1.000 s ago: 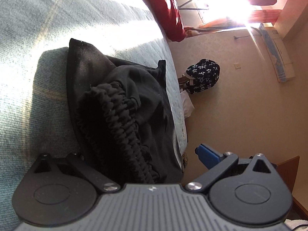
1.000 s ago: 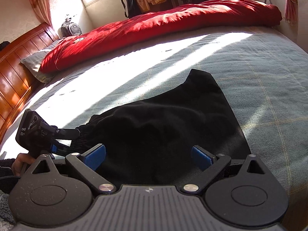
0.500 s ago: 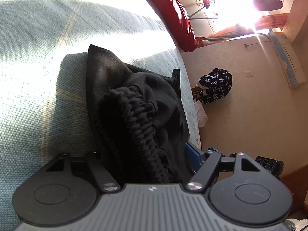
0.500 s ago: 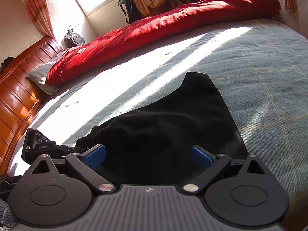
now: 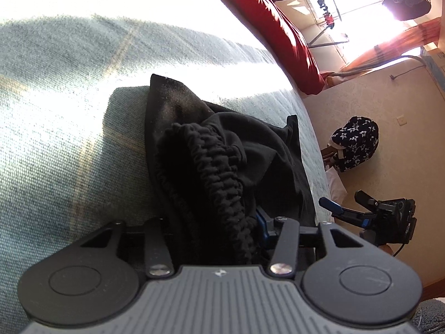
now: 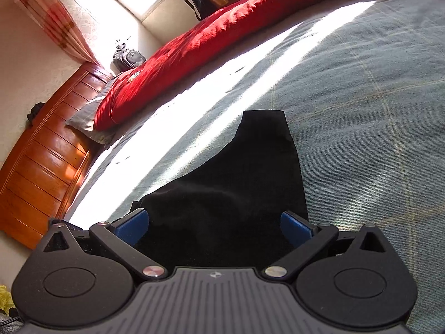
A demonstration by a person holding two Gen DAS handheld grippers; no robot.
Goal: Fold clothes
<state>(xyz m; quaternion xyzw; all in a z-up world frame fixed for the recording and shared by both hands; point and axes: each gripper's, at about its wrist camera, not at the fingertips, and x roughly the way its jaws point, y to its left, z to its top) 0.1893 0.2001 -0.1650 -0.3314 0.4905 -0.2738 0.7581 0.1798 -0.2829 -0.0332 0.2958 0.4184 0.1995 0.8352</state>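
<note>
On the bed, black shorts between closing left gripper; right gripper wide.

The black cloth shorts looked matt and soft, with a ribbed, crinkly elastic waistband. The grey-green woven bedspread was coarse-looking, the orange wooden headboard was glossy, and the red quilt looked plush.
</note>
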